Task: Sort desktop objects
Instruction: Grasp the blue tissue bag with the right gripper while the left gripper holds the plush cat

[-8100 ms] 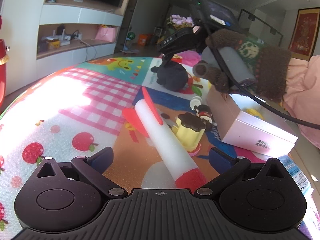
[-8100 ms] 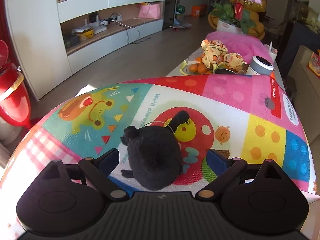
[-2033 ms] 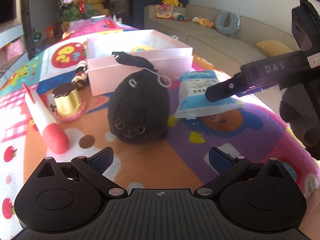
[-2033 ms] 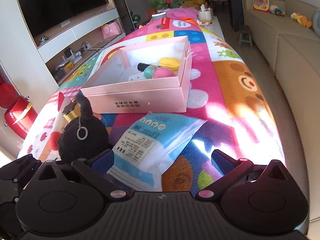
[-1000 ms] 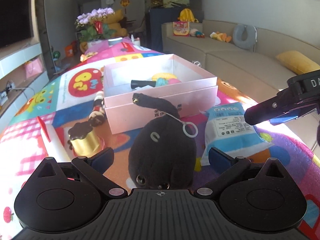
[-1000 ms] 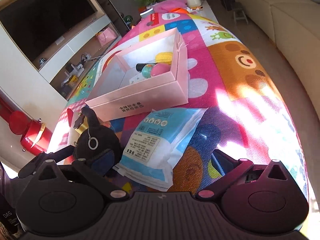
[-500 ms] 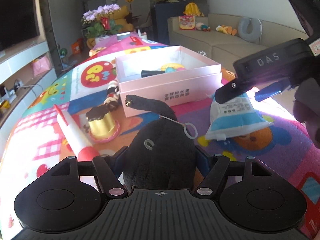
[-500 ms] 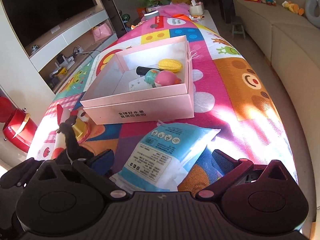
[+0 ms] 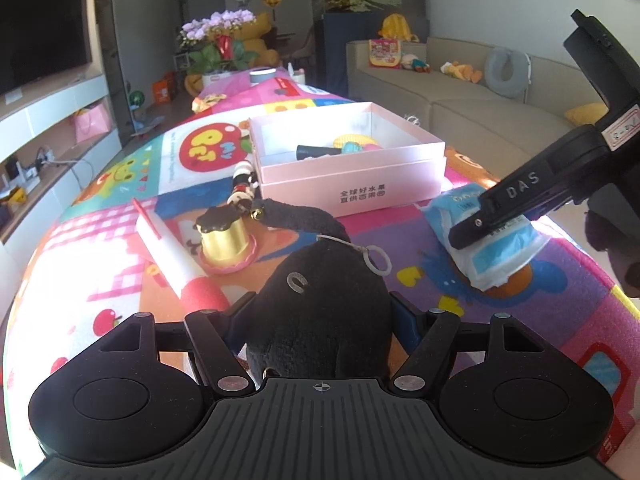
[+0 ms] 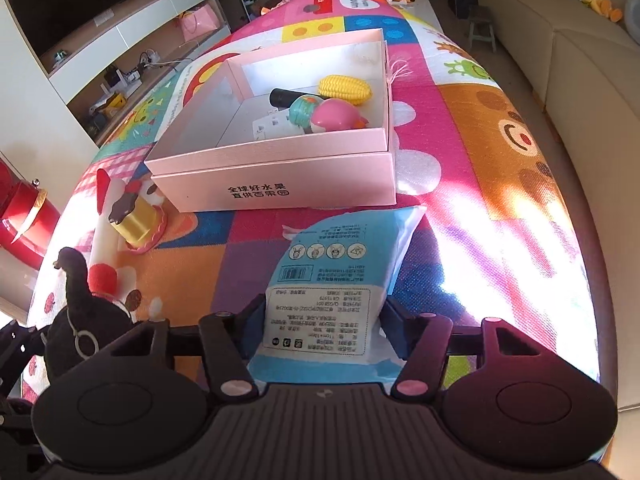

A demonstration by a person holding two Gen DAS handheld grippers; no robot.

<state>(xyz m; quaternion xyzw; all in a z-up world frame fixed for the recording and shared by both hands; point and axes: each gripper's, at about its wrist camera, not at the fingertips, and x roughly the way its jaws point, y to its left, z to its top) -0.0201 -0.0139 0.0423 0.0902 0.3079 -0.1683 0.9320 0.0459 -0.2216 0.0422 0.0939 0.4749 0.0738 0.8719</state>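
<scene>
My left gripper [image 9: 320, 316] is shut on a black plush toy [image 9: 320, 304] with a ring on its tail, low over the colourful mat. The toy also shows at the left of the right wrist view [image 10: 80, 320]. My right gripper [image 10: 324, 320] is shut on a blue-and-white packet [image 10: 336, 280], seen from the left wrist view [image 9: 488, 236] with the right gripper body over it. An open pink box [image 9: 352, 184] [image 10: 280, 184] lies ahead, holding a toy corn [image 10: 344, 88], a pink toy, a teal toy and a black tube.
A white roll with red ends [image 9: 168, 248], a gold cup on a pink saucer [image 9: 224, 240] and a beaded figure [image 9: 242, 184] lie left of the box. A sofa [image 9: 480, 96] runs along the right. A red stool [image 10: 20, 212] stands left of the table.
Both grippers have closed: the left on the black plush, the right on the packet after moving in over it. The plush is slightly raised and nearer the left camera.
</scene>
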